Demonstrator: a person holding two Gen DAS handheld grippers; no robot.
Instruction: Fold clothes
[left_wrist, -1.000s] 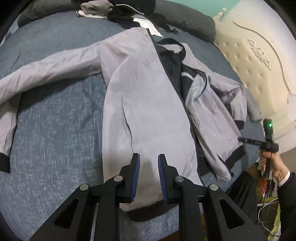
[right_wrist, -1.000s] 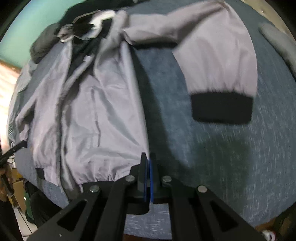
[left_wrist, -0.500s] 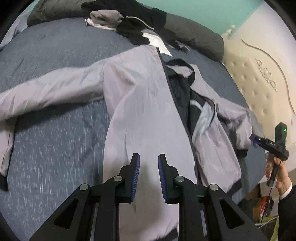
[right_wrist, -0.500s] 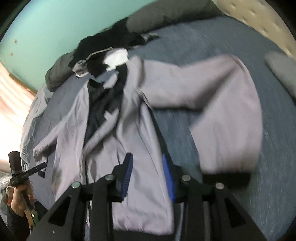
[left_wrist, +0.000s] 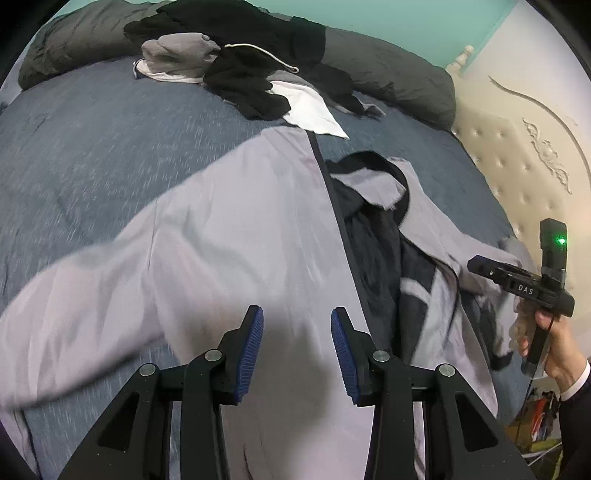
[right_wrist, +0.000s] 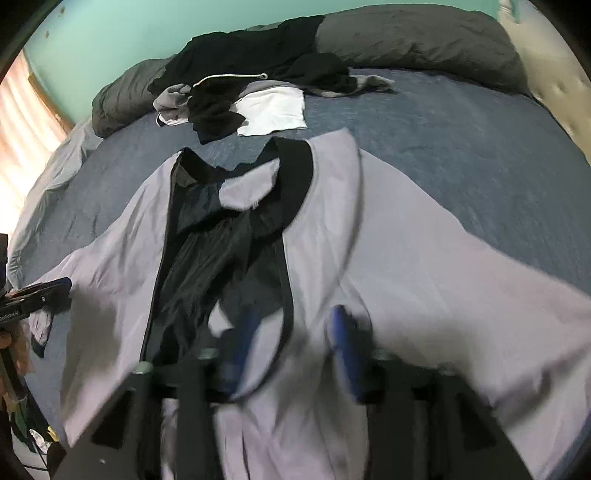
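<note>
A pale grey jacket (left_wrist: 240, 240) with black lining and black collar lies unzipped and face up on the blue bed cover (left_wrist: 92, 147). My left gripper (left_wrist: 297, 350) hovers open over the jacket's left front panel, beside the zip edge, holding nothing. My right gripper (right_wrist: 293, 343) is blurred by motion and open above the other front panel (right_wrist: 388, 258), near the black zip band, also holding nothing. A hand holds the right gripper (left_wrist: 480, 266) at the right side of the left wrist view. The left gripper (right_wrist: 55, 290) shows at the left edge of the right wrist view.
A pile of black, grey and white clothes (left_wrist: 240, 74) lies beyond the collar, in front of dark grey pillows (left_wrist: 388, 74). A cream tufted headboard (left_wrist: 517, 155) bounds the bed on the right. Clutter sits on the floor (right_wrist: 37, 439) past the bed's edge.
Both grippers have moved up from the jacket's hem toward its chest and collar. The right gripper, shut a second ago, has opened. The left gripper has opened wider.
</note>
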